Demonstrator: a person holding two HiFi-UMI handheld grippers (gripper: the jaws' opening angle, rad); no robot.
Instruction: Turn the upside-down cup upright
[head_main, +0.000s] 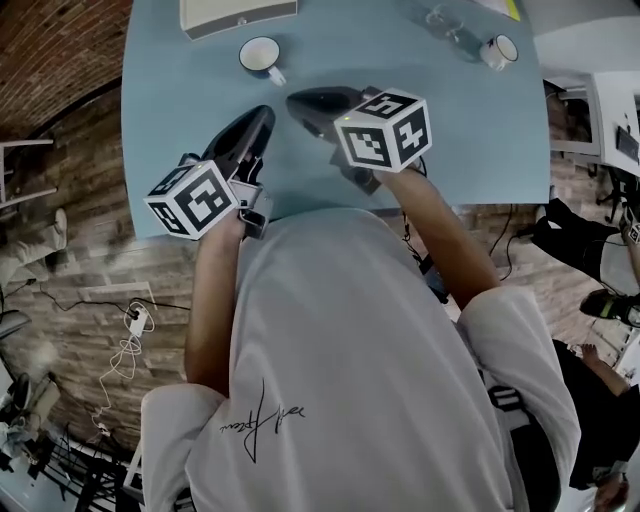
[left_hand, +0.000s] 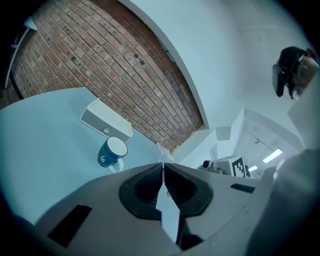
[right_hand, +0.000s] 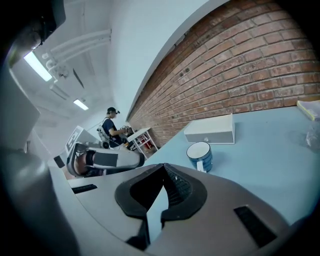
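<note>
A blue mug with a white inside stands mouth up on the light blue table, its handle towards me; it also shows as the mug and the mug. A small white cup sits at the far right; I cannot tell which way up it is. My left gripper hovers near the table's front edge, jaws shut and empty. My right gripper is just beside it, also shut on nothing. Both are short of the mug.
A white box lies behind the mug at the table's far edge. A clear glass item sits far right near the white cup. A brick wall runs behind the table. A person stands far off in the room.
</note>
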